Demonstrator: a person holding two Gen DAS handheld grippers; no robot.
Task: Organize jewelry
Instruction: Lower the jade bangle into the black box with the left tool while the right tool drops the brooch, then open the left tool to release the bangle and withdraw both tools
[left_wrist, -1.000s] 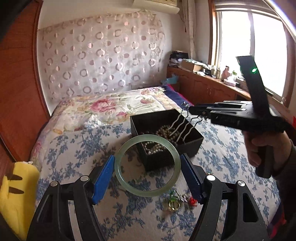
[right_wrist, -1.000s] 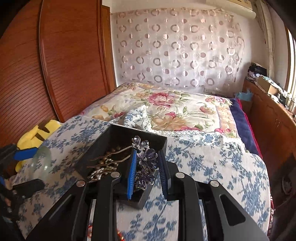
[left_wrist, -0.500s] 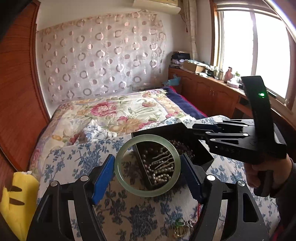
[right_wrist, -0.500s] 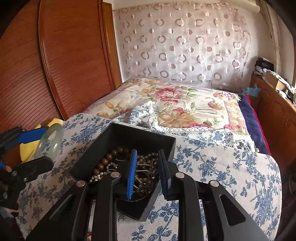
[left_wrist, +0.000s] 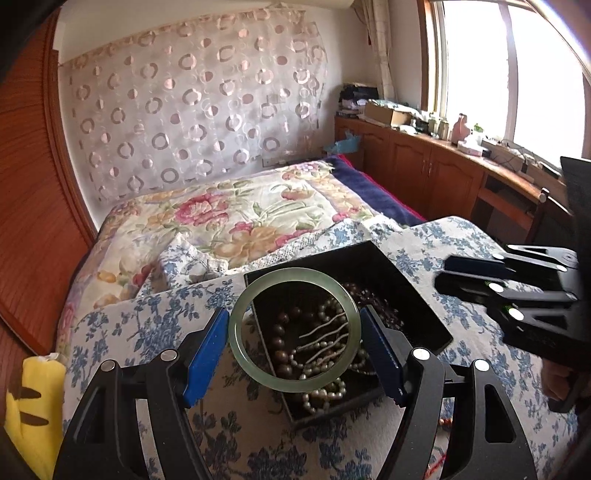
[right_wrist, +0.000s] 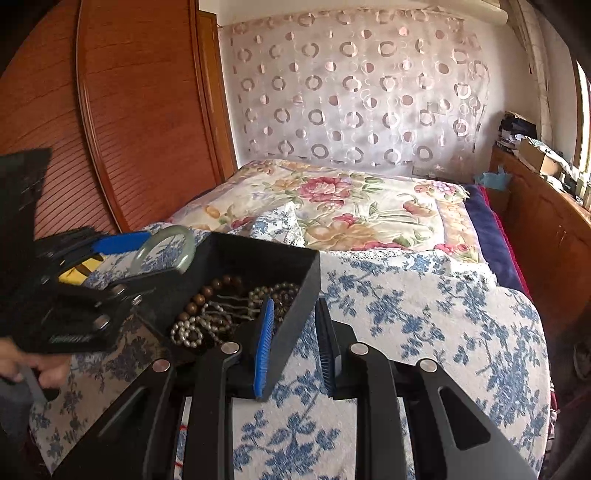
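The left hand-held gripper (left_wrist: 295, 349) pinches a green bangle (left_wrist: 294, 329) by its sides, held above the near-left part of the black box (left_wrist: 413, 291) of beads on the bed. The right hand-held gripper (right_wrist: 295, 345), narrowly spread and empty, straddles the box's right wall.

A home bedroom was the setting: a bed (left_wrist: 258, 206) lay under a floral quilt (right_wrist: 351, 206). A circle-patterned curtain (left_wrist: 192, 107) hung behind it. Wooden cabinets (left_wrist: 424, 166), their top cluttered, ran below a bright window (left_wrist: 517, 74).
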